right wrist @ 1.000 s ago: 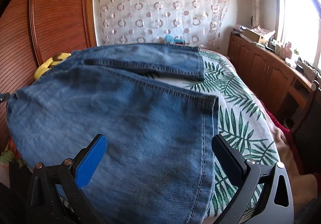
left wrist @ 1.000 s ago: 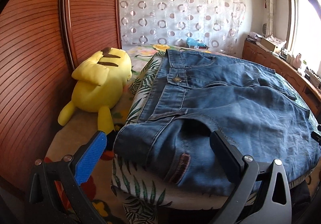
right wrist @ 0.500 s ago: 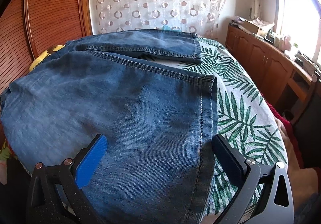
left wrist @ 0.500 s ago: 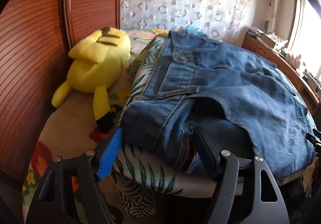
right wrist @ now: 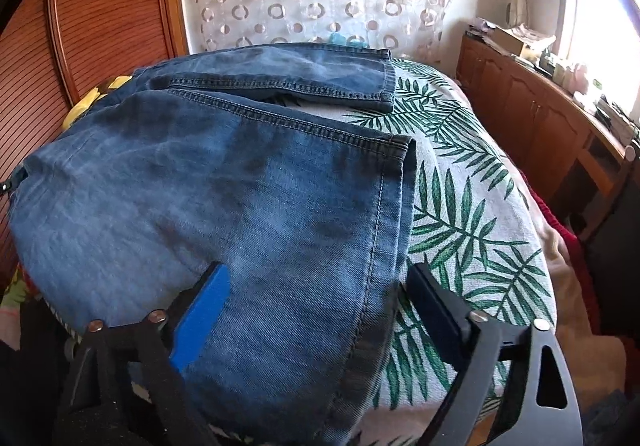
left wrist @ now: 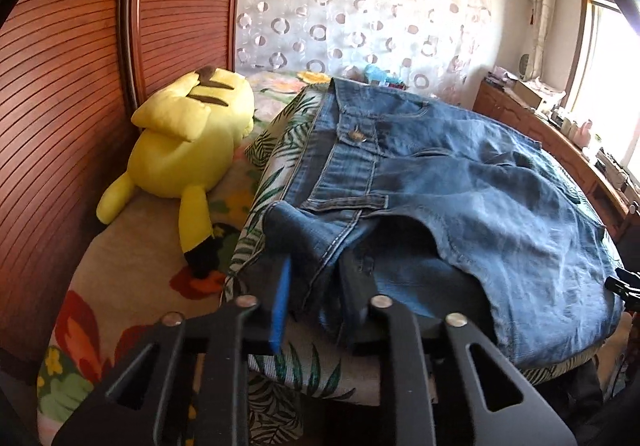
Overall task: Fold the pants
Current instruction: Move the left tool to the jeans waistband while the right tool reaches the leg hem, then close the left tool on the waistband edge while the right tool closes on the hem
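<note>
The jeans (left wrist: pixel 460 186) lie flat on the bed (right wrist: pixel 472 206); denim is judged heavy and limp. Left gripper (left wrist: pixel 316 282) is closing on the waistband corner; right gripper (right wrist: pixel 316 298), closing, straddles the leg hem unclamped

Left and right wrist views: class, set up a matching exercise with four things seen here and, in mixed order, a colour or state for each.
Things:
1. plush toy
2. jeans
3. left gripper
4. bedspread

Descriptions:
A. green leaf print on white
B. closing, denim bunched between the jaws
C. yellow, lying beside the wooden wardrobe
D. blue denim, spread flat across the bed

Pairs: 1-C, 2-D, 3-B, 4-A
</note>
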Demonstrator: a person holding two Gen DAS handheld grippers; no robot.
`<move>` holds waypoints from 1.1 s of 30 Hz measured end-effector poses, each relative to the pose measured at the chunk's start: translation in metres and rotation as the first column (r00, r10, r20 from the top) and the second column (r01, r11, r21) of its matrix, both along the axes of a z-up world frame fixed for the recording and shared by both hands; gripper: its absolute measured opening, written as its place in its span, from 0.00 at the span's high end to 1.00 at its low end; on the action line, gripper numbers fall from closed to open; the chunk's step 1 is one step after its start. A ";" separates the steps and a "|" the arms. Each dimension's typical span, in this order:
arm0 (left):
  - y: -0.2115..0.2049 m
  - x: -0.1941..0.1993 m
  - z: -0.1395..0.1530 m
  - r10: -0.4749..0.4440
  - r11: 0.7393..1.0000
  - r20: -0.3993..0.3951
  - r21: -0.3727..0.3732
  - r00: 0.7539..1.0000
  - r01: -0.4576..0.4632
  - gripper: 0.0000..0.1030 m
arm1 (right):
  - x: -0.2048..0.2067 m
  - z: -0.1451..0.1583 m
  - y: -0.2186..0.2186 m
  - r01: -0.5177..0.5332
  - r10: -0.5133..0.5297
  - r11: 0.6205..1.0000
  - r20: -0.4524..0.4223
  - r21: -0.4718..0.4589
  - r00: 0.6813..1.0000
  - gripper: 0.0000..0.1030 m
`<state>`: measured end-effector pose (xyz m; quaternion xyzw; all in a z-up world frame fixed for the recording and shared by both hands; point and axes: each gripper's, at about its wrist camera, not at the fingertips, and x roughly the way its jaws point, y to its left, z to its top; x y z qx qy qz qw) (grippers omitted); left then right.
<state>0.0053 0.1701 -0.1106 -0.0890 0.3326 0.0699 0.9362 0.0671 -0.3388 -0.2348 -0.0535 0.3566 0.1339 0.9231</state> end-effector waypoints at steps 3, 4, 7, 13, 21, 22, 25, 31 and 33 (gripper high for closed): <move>-0.004 -0.001 0.010 -0.010 1.000 0.028 0.015 1.000 0.010 0.86 | 0.007 0.002 -0.003 0.005 -0.005 1.000 -0.009 -0.001 1.000 0.20; -0.005 -0.002 0.014 -0.012 1.000 0.035 0.020 0.999 0.012 0.87 | 0.007 0.003 -0.004 0.005 -0.005 1.000 -0.012 -0.002 1.000 0.20; -0.010 -0.001 0.027 -0.030 0.999 0.062 0.036 0.998 0.028 0.87 | 0.007 0.004 -0.008 0.009 -0.009 1.000 -0.022 -0.002 1.000 0.21; -0.017 0.004 0.046 -0.062 0.996 0.105 0.068 0.993 0.055 0.87 | 0.001 0.009 -0.015 0.005 -0.004 1.000 -0.048 0.020 0.999 0.34; -0.031 0.013 0.063 -0.098 0.991 0.135 0.099 0.986 0.085 0.90 | -0.001 0.012 -0.013 -0.006 0.006 1.000 -0.049 0.001 0.999 0.60; -0.033 0.014 0.065 -0.101 0.991 0.140 0.102 0.985 0.087 0.90 | 0.001 0.012 -0.012 -0.008 0.008 1.000 -0.049 0.001 0.999 0.64; -0.039 0.019 0.073 -0.117 0.988 0.156 0.117 0.981 0.100 0.90 | 0.004 0.015 -0.010 -0.034 0.035 0.999 -0.059 0.007 0.998 0.80; -0.054 0.036 0.095 -0.161 0.980 0.204 0.149 0.966 0.132 0.90 | 0.006 0.021 -0.012 -0.081 0.082 0.996 -0.045 0.033 0.996 0.90; -0.058 0.042 0.103 -0.172 0.977 0.218 0.161 0.961 0.138 0.90 | 0.006 0.031 -0.014 -0.083 0.084 0.995 -0.010 0.054 0.996 0.91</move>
